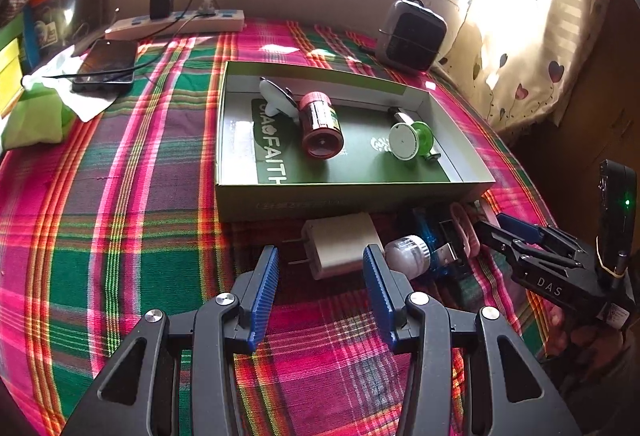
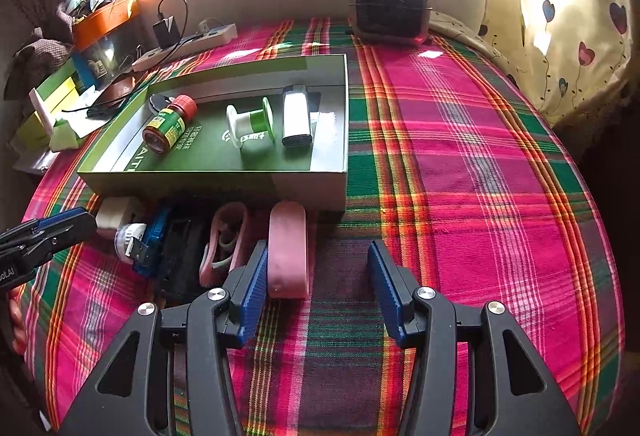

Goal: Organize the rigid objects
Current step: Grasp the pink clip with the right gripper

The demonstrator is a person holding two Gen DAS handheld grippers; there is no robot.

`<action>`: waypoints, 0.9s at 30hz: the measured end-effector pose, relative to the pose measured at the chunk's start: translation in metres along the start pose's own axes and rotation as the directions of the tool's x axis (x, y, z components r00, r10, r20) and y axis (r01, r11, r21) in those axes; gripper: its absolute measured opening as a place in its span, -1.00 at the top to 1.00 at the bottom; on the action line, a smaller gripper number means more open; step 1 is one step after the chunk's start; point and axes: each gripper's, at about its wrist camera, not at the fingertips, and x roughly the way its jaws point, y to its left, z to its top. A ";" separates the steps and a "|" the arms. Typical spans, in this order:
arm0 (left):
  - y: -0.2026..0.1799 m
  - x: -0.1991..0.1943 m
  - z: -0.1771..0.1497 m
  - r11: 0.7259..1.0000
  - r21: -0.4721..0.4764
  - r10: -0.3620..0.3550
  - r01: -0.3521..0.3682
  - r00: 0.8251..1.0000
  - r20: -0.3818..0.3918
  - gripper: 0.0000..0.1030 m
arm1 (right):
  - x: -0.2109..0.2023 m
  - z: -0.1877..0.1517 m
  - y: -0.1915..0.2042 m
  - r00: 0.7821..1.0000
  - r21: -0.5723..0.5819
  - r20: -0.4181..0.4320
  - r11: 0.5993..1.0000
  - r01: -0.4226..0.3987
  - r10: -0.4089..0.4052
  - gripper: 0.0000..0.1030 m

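My left gripper (image 1: 321, 253) is open, low over the plaid cloth. A white plug charger (image 1: 340, 246) lies between its fingertips, close to the right pad, and the pads do not press on it. To the charger's right lie a small white bulb (image 1: 406, 252), a USB stick (image 1: 448, 255) and a pink strap (image 1: 466, 232). My right gripper (image 2: 318, 248) is open too. A pink oblong block (image 2: 288, 248) lies between its fingers, against the left pad. The green box (image 2: 224, 188) holds a red-capped bottle (image 2: 170, 124), a green spool (image 2: 250, 126) and a white rectangular item (image 2: 296, 116).
A grey heater (image 2: 390, 2) stands at the back of the plaid cloth (image 2: 460, 176). A power strip (image 1: 176, 22) and a phone (image 1: 106, 66) lie at the back left. A black item (image 2: 180, 248) sits among the loose things before the box. A heart-print curtain (image 1: 540, 68) hangs on the right.
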 end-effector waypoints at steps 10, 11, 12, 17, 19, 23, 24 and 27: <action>-0.016 0.001 -0.010 0.999 0.035 -0.026 0.027 0.999 -0.026 0.17 | -0.003 0.000 -0.007 1.000 0.005 0.011 1.000 -0.029 0.029 0.63; -0.018 0.001 -0.012 0.999 0.038 -0.030 0.032 0.999 -0.030 0.17 | -0.003 0.000 -0.007 0.999 0.003 0.013 0.999 -0.032 0.032 0.63; -0.020 0.001 -0.013 0.998 0.042 -0.036 0.038 0.999 -0.034 0.17 | -0.004 -0.001 -0.008 0.999 0.003 0.015 0.999 -0.036 0.036 0.63; -0.027 0.002 -0.018 0.997 0.062 -0.048 0.051 0.998 -0.050 0.17 | -0.006 -0.002 -0.008 0.999 -0.002 0.020 0.999 -0.041 0.041 0.63; -0.028 -0.003 -0.018 0.996 0.076 -0.043 0.045 0.998 -0.035 0.17 | -0.006 -0.002 -0.010 0.999 0.004 0.021 0.999 -0.040 0.040 0.63; -0.025 -0.015 -0.015 0.995 0.099 0.023 -0.025 0.999 0.024 0.17 | -0.006 -0.003 -0.014 0.999 0.023 0.016 0.999 -0.041 0.041 0.63; -0.024 -0.015 -0.013 0.994 0.104 0.030 -0.033 0.999 0.026 0.17 | -0.006 -0.003 -0.015 0.999 0.024 0.017 0.999 -0.042 0.042 0.63; -0.019 -0.010 -0.009 0.992 0.105 0.063 -0.065 0.998 0.021 0.17 | -0.006 -0.003 -0.013 0.999 0.017 0.017 0.999 -0.045 0.045 0.63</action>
